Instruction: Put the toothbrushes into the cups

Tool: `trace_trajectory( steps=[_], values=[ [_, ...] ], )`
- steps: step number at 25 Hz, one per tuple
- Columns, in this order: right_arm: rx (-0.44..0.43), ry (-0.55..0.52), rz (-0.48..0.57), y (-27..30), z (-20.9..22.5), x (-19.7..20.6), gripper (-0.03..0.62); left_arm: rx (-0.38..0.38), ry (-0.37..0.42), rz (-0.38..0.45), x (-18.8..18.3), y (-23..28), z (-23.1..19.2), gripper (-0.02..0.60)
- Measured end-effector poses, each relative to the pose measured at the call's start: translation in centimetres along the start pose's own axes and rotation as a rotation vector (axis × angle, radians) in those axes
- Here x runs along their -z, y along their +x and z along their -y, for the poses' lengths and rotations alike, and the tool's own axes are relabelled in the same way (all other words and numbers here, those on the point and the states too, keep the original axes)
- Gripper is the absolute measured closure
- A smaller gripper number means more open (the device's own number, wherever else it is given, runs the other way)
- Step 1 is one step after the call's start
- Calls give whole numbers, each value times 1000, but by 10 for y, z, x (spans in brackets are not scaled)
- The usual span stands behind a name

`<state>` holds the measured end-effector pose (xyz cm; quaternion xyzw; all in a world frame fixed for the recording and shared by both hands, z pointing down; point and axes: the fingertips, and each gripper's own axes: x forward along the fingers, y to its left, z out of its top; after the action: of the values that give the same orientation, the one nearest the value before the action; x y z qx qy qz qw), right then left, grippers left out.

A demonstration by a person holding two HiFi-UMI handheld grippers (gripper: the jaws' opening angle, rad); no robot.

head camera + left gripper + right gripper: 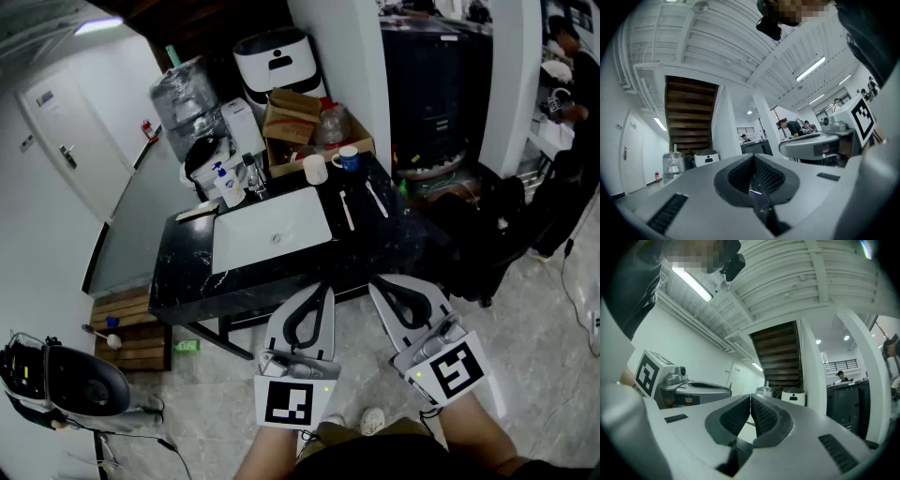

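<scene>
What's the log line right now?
left tongs shut, empty | right tongs shut, empty | toothbrushes on table, outside cups | no grasp yet

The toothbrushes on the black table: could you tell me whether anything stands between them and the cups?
Nothing visible does. The left toothbrush and the right toothbrush lie on bare table; the white cup and the blue cup stand just beyond their far ends.

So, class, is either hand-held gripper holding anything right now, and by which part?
Nothing is held: the left hand-held gripper and the right hand-held gripper are both shut and empty.
</scene>
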<state>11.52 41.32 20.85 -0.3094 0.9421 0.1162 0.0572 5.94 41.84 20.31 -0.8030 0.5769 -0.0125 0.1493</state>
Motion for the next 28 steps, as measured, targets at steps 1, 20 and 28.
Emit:
trace_trajectory(
  steps=[1,20,28],
  values=[
    [-2,-3,1,1,-1,0,562,-2,-4,-1,0,-1,-1,572],
    [35,21,-31,0,2,2,562,5,-29,13,-5,-1,-5,574],
    [37,35,-36,-5,0,6,562,2,-39,13,-5,-8,-2,572]
  ],
)
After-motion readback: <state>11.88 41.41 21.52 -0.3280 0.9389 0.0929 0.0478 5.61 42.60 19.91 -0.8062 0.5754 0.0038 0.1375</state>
